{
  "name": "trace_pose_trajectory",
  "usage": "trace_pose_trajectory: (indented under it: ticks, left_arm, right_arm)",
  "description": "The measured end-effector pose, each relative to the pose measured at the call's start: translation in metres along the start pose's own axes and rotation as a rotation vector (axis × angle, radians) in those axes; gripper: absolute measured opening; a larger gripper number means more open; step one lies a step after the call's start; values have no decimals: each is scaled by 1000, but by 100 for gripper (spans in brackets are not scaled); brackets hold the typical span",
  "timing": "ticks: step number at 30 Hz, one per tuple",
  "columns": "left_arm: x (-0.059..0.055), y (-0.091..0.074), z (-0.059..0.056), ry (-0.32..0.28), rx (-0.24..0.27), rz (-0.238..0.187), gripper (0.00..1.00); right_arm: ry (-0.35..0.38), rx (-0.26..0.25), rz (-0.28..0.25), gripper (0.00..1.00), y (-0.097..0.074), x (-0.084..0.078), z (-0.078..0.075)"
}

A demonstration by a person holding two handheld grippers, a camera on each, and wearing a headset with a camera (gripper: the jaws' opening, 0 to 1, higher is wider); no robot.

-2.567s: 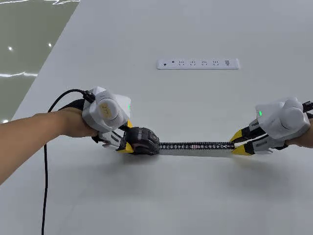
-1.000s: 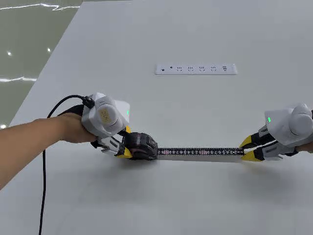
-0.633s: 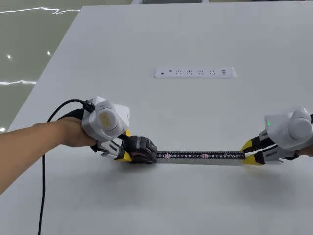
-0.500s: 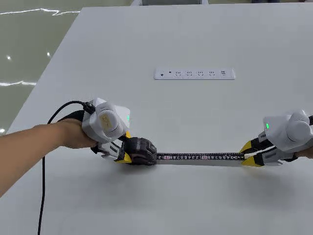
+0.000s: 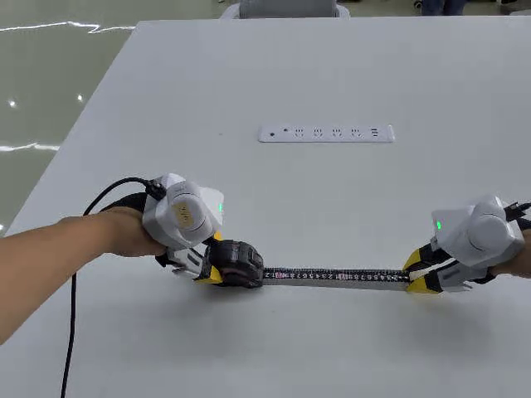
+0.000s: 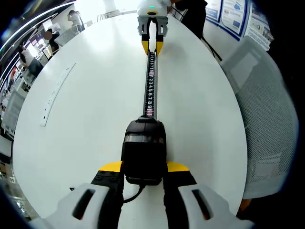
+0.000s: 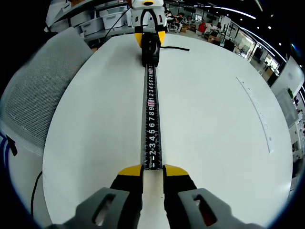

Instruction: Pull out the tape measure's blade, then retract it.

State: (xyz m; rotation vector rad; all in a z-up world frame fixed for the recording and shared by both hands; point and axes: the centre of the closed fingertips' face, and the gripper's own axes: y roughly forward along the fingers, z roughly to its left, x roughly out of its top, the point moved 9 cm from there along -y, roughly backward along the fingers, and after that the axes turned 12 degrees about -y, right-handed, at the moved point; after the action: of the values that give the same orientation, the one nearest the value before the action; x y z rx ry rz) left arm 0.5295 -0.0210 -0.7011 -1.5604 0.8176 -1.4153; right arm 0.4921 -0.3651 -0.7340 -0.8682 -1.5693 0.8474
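On the white worktop (image 5: 332, 191), the left hand-held gripper (image 5: 217, 257) clamps the hard black tape measure case (image 5: 239, 264) by its sides. The right hand-held gripper (image 5: 417, 274) pinches the tip of its thin numbered blade (image 5: 336, 274), which is probably springy and quick to recoil.

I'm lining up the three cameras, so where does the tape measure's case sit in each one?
Head view: the tape measure case is lower left of centre, held by the left gripper.
Left gripper view: the case is at bottom centre, between that gripper's own jaws.
Right gripper view: the case is at top centre, at the blade's far end.
Shared landmark: the white power strip.
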Motion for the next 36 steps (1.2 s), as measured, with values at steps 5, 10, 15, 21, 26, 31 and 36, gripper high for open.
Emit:
trace_pose_trajectory:
  ticks: [5,10,15,21,26,31,36]
  left_arm:
    - [2,1,1,-4,16,-2,29]
    - [2,1,0,-13,19,-6,32]
    - [2,-6,0,-44,36,-37,38]
    - [-4,-12,-2,-77,48,-43,40]
    - [-12,-15,-6,-128,53,-55,42]
    - [-21,-20,-11,-200,70,-67,46]
    - [-31,-24,-18,-272,91,-90,48]
  right_arm:
    - [15,-18,1,17,-1,0,0]
    - [18,-32,12,26,-1,0,-1]
    - [56,-66,1,27,-3,0,-1]
    - [101,-97,-13,30,-10,0,4]
    - [147,-134,-18,33,-15,0,10]
    - [204,-171,-33,38,-19,-3,16]
    - [265,-208,-47,44,-24,-3,22]
